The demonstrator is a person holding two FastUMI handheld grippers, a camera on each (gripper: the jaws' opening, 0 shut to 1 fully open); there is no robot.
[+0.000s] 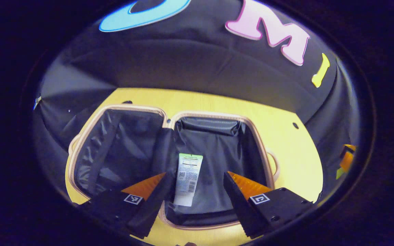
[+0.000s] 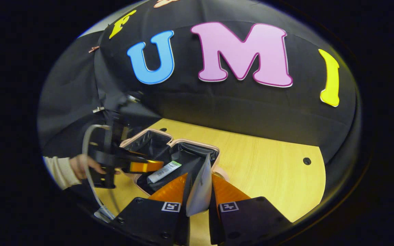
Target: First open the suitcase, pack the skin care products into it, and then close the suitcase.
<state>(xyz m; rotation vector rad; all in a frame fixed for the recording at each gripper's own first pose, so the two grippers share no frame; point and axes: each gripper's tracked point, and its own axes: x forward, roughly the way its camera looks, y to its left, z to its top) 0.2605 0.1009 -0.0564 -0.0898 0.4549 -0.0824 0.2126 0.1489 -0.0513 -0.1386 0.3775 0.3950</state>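
The suitcase [image 1: 80,143] lies open flat on the yellow table [image 1: 286,143], both dark-lined halves facing up inside a pale pink rim. A white tube with a green end [image 1: 189,179] rests in its right half. My left gripper [image 1: 195,173] hovers open over the near edge, one finger on either side of the tube and apart from it. In the right gripper view, my right gripper [image 2: 199,175] is shut on a pale flat skin care pack [image 2: 198,191], held upright just right of the suitcase [image 2: 197,145]. The tube [image 2: 164,171] and the left gripper [image 2: 145,166] appear there too.
A hand in a cream sleeve [image 2: 80,165] holds the left gripper, with a cable hanging beneath. Bare table [image 2: 268,164] spreads to the right of the suitcase, with a small dark hole [image 2: 306,160]. The black cloth wall stands close behind. An orange and black piece [image 1: 347,159] sits at the far right.
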